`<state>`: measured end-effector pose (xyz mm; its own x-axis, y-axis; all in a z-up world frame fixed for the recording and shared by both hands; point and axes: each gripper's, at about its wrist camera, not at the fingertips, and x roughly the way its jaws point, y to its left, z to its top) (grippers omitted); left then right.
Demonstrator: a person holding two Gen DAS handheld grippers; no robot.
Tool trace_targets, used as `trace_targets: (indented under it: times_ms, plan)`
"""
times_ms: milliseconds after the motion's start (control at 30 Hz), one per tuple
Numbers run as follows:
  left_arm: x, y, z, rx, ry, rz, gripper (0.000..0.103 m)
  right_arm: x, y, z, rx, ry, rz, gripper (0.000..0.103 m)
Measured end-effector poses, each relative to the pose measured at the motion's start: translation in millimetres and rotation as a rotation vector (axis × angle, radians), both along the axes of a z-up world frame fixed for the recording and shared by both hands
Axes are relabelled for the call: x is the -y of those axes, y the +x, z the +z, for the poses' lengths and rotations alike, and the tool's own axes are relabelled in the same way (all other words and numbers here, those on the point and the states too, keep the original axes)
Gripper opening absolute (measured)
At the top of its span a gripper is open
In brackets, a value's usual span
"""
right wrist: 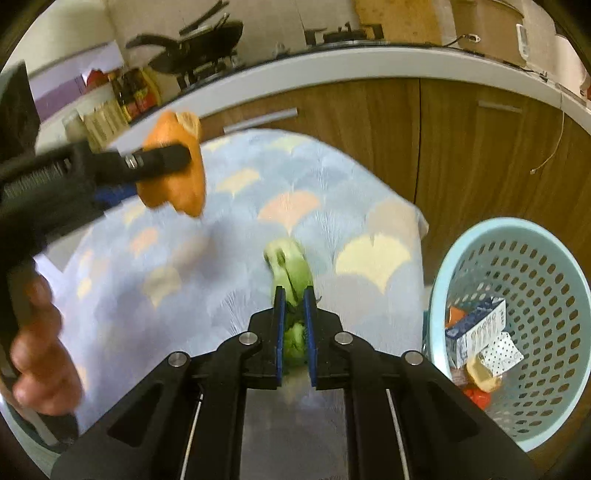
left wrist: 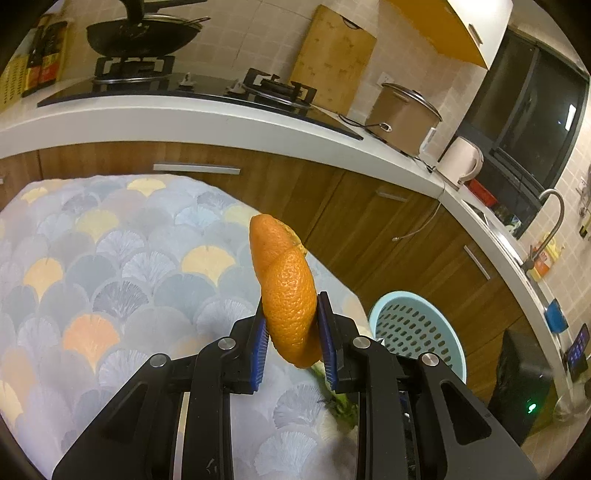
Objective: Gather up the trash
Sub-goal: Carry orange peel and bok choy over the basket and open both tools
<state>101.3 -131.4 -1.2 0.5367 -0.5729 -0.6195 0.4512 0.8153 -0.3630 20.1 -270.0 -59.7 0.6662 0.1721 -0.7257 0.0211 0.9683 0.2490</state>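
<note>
Nearest in the left wrist view, the left gripper [left wrist: 291,332] has its jaws drawn in to a narrow gap, the blue pads pressed on either side of a curled piece of orange peel [left wrist: 284,280] that stands up above a table covered in a fan-patterned cloth [left wrist: 110,277]. Under that gripper's right finger a bit of green vegetable scrap [left wrist: 341,404] shows over the cloth.

In the right wrist view, the right gripper [right wrist: 294,314] is also nearly closed, its pads clamped on the green vegetable scrap [right wrist: 290,269], whose pale stem end sticks out beyond the fingertips above the right part of the tablecloth [right wrist: 314,221]. To the left, the left gripper [right wrist: 177,157] holds the orange peel [right wrist: 177,184] up over the cloth, and a hand [right wrist: 40,350] grips its handle at the near left edge, blurred.

Right of the table stands a light blue basket [right wrist: 554,266] with holes in its wall; a small carton [right wrist: 476,325], a dotted wrapper [right wrist: 504,350] and some orange and red scraps lie inside. It also shows just past the left gripper's right finger [left wrist: 417,325].

Farther off run wooden cabinets [left wrist: 332,206] under a white counter [left wrist: 184,122] with a stove [left wrist: 184,88], a black wok [left wrist: 144,35], a cutting board [left wrist: 332,59], a brown pot [left wrist: 402,114] and a white kettle [left wrist: 461,158].
</note>
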Motion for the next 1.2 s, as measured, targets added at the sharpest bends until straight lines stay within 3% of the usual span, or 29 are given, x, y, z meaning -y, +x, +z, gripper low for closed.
trace_targets:
  times_ms: [33, 67, 100, 367, 433, 467, 500, 567, 800, 967, 1200]
  plan:
    - [-1, -1, -1, 0.001, 0.004, 0.0, 0.023, 1, -1, 0, 0.002, 0.007, 0.007, 0.03]
    - [-2, -1, -1, 0.003, 0.008, 0.002, 0.023, 2, -5, 2, 0.017, 0.017, 0.012, 0.054]
    - [-3, -1, -1, 0.002, 0.008, 0.004, 0.023, 3, -8, 4, 0.034, 0.018, 0.015, 0.065]
    - [-6, 0, -4, -0.008, -0.001, 0.006, 0.023, -6, 6, -5, 0.004, -0.064, 0.036, 0.065]
    - [-5, -1, -6, -0.014, -0.002, 0.004, 0.023, -10, 13, -14, -0.022, -0.099, 0.015, 0.064]
    - [-5, -1, -6, -0.016, 0.0, 0.001, 0.023, -13, 13, -14, -0.015, -0.13, 0.003, 0.058]
    - [-4, -1, -7, -0.016, 0.002, -0.002, 0.023, -14, 13, -14, -0.011, -0.143, 0.009, 0.035]
    - [-1, -3, -7, -0.013, 0.009, -0.012, 0.023, -12, 11, -11, -0.005, -0.142, 0.013, 0.017]
    - [23, -11, 1, 0.008, -0.01, -0.092, 0.023, 33, -11, 13, 0.058, -0.064, -0.075, 0.016]
    - [58, -20, 4, 0.012, -0.007, -0.178, 0.023, 70, -31, 39, 0.11, -0.081, -0.169, 0.016]
    - [113, -33, -2, -0.004, 0.006, -0.297, 0.023, 118, -56, 53, 0.125, -0.086, -0.278, 0.016]
